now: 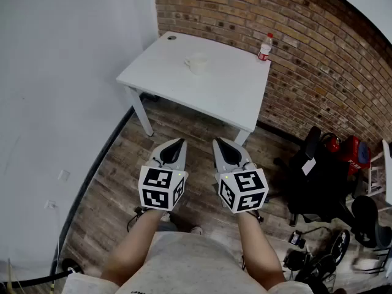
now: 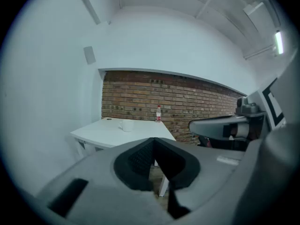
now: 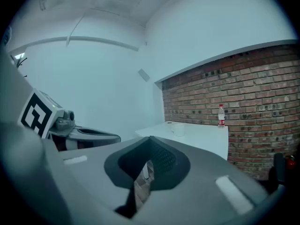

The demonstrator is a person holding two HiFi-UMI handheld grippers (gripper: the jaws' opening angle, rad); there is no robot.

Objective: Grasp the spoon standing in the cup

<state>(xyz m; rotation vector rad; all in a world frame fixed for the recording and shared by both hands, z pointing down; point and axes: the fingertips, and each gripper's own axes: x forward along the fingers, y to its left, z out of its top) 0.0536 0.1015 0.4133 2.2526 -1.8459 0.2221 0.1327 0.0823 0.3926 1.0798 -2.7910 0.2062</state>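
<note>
A white cup [image 1: 197, 64] stands on the white table [image 1: 227, 87] against the brick wall, far ahead of both grippers. No spoon can be made out in it at this distance. The cup [image 2: 125, 125] is small in the left gripper view and also small in the right gripper view, cup [image 3: 178, 130]. My left gripper [image 1: 179, 143] and right gripper [image 1: 220, 142] are held side by side over the wooden floor, well short of the table. Both are shut with nothing between their fingers. In their own views the left gripper [image 2: 154, 146] and right gripper [image 3: 149, 146] point toward the table.
A plastic bottle with a red cap [image 1: 264, 47] stands at the table's far right corner, and a small dark disc [image 1: 171, 38] lies at its far left. A white wall runs along the left. Black chairs, bags [image 1: 318, 176] and cables crowd the floor at right.
</note>
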